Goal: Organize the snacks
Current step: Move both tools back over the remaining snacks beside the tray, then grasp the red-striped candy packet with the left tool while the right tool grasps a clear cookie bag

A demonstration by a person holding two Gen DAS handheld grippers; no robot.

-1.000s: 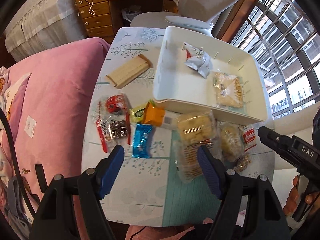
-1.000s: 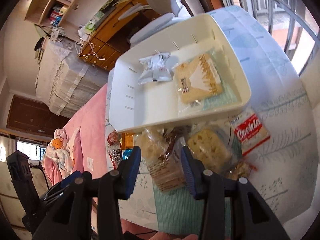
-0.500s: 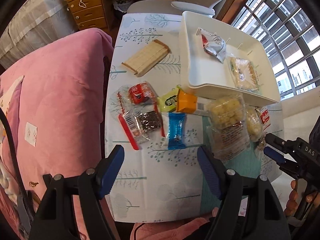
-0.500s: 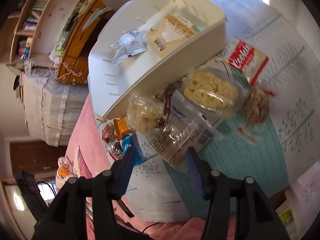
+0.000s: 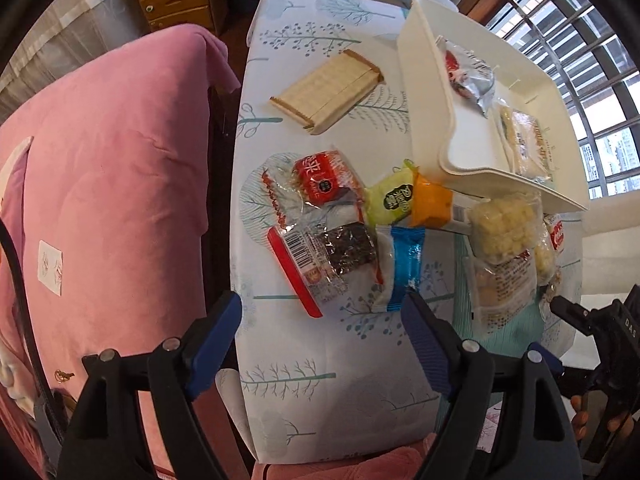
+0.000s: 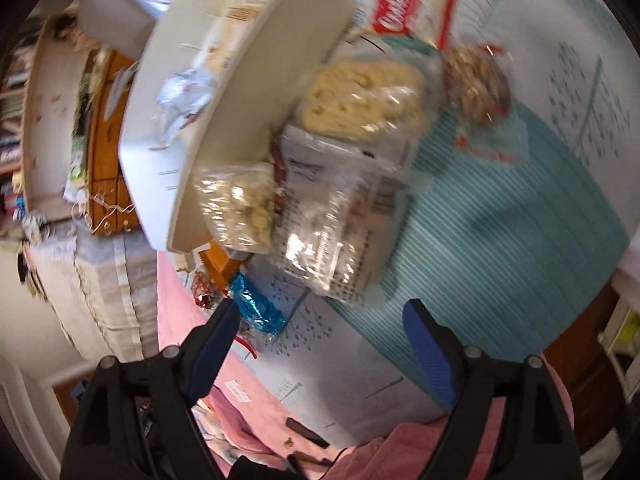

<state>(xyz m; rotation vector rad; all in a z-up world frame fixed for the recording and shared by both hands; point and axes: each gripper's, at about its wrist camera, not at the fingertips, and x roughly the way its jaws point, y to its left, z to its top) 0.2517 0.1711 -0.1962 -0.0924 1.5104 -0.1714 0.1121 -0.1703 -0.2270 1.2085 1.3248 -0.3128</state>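
Note:
A white tray (image 5: pixel 424 92) stands at the table's far right and holds a silver packet (image 5: pixel 468 76) and a cracker pack (image 5: pixel 524 140). Several wrapped snacks lie in front of it: a red packet (image 5: pixel 320 178), a red-edged seaweed pack (image 5: pixel 320 260), a blue packet (image 5: pixel 404 268), a green-orange packet (image 5: pixel 412 200) and a clear puffed-snack bag (image 5: pixel 502 232). My left gripper (image 5: pixel 322 334) is open and empty above the seaweed and blue packets. My right gripper (image 6: pixel 322 340) is open and empty, just short of a clear bag (image 6: pixel 332 232); the tray (image 6: pixel 224 120) lies beyond.
A wooden slatted box (image 5: pixel 326 90) lies on the tablecloth left of the tray. A pink-covered chair or bed (image 5: pixel 104 184) borders the table's left edge. A Cookies pack (image 6: pixel 412 12) and a nut cluster packet (image 6: pixel 476 80) lie at the table's right side.
My left gripper has moved left and closer to the table, over the seaweed and blue packets. My right gripper has dropped low toward the clear bags; its view is blurred.

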